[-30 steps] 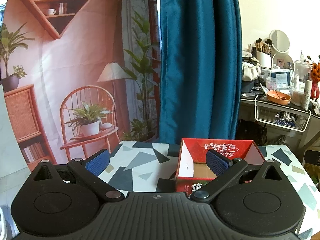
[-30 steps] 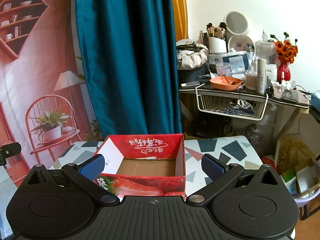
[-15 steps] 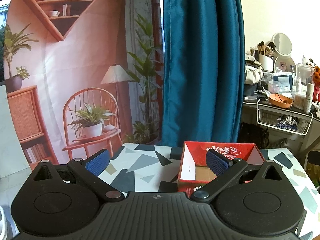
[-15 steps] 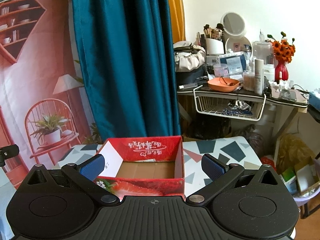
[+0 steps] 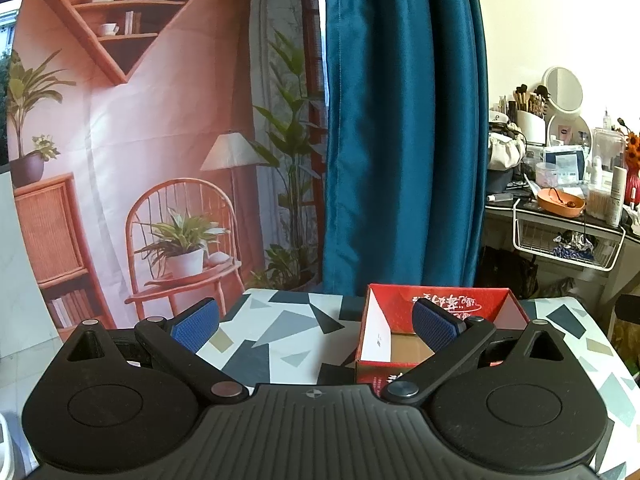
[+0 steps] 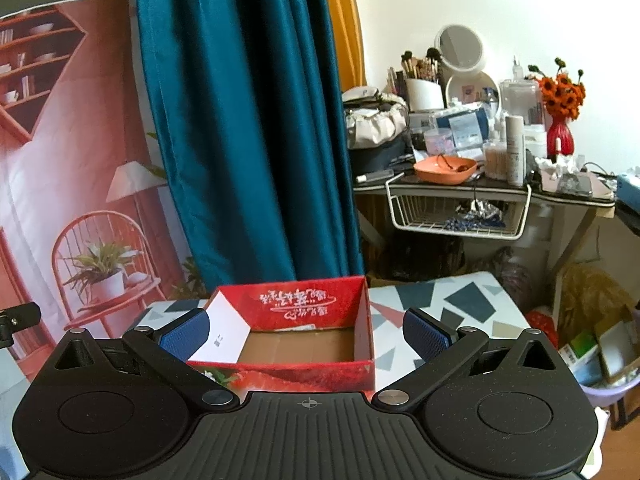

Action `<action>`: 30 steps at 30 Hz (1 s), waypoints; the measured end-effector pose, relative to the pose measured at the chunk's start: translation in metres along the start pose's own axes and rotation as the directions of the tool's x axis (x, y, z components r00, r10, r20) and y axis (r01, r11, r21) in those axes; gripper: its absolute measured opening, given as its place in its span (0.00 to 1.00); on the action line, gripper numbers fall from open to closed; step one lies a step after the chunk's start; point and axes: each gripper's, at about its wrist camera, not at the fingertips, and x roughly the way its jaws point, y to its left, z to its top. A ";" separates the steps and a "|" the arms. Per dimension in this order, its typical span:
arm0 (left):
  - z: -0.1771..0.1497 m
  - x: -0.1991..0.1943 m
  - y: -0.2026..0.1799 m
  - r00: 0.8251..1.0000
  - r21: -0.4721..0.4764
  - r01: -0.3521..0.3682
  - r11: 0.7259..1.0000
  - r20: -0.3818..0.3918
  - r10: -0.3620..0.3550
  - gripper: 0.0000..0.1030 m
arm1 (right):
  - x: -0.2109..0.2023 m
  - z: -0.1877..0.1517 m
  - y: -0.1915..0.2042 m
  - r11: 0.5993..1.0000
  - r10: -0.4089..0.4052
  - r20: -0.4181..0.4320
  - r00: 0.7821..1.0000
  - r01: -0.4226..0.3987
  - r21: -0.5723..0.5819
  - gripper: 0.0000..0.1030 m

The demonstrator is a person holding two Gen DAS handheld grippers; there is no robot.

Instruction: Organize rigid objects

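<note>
- We hold the left gripper [image 5: 316, 320] and right gripper [image 6: 306, 330] spread wide, both empty.
- Ahead of the right gripper sits the red open-topped cardboard box [image 6: 304, 308]: likely light and stiff, best pinched by a thin wall.

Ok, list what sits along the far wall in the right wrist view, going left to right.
Printed backdrop with a red chair → teal blue curtain → round white mirror → red vase of orange flowers.
</note>
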 end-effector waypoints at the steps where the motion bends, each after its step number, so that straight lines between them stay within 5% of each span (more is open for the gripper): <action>1: 0.000 0.000 0.000 1.000 0.002 0.000 1.000 -0.001 0.000 1.00 | 0.000 0.000 -0.001 1.000 0.002 0.001 1.000 -0.002 0.004 1.00; 19: -0.001 0.011 -0.001 0.999 -0.002 0.023 1.000 -0.033 -0.023 1.00 | 0.007 -0.010 0.003 1.000 0.015 0.018 1.000 -0.015 -0.018 1.00; 25: -0.013 0.042 -0.008 0.997 0.043 0.033 0.999 -0.066 -0.030 1.00 | 0.026 -0.025 0.000 0.999 0.047 -0.025 0.999 -0.047 -0.026 1.00; 30: -0.032 0.082 -0.009 0.987 0.023 0.079 0.997 -0.141 -0.075 1.00 | 0.058 -0.046 -0.009 0.999 -0.023 -0.064 0.998 0.021 -0.026 1.00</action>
